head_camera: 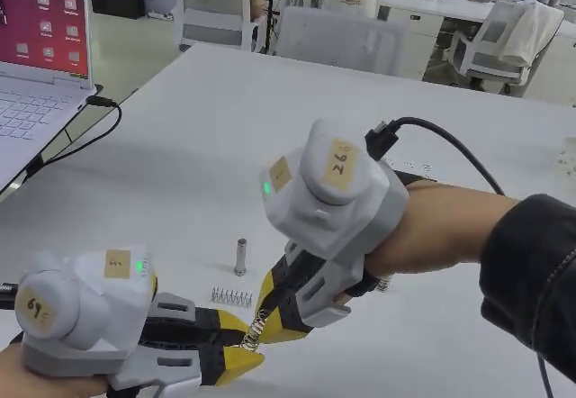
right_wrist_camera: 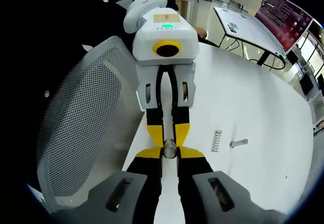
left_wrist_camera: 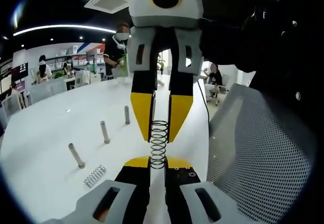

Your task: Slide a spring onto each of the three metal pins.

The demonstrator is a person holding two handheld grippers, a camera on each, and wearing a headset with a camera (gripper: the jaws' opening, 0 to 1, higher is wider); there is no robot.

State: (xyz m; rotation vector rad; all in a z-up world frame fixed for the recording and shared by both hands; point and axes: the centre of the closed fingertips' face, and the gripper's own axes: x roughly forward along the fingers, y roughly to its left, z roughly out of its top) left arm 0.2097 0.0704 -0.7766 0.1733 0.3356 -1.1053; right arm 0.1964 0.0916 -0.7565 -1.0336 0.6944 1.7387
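A small silver coil spring is up in the air above the big white table. It is held at both ends. The left gripper is grey with yellow tips. Its jaws are squeezed tight on the near end of the spring. The right gripper is grey with yellow tips too. In the left gripper view it comes in from 12 o'clock, and its jaws are squeezed tight on the far end of the same spring. The two grippers point at each other, tips close together, and the spring runs between them like a little bridge.

In the head view the left gripper is at 7 o'clock and the right gripper is in the middle. A hand in a dark sleeve holds the right gripper from 3 o'clock.

Three short grey metal pins stand on the table in a row, each apart from the next. In the left gripper view they are at 9 to 10 o'clock from the held spring. All three pins are bare.

A loose silver spring lies flat on the table near the closest pin, at 8 o'clock from the held spring. It is not touching the pin.

An open laptop with a red screen sits at 10 o'clock in the head view, with a thin black cable beside it. A grey mesh chair back is at 9 o'clock in the right gripper view.
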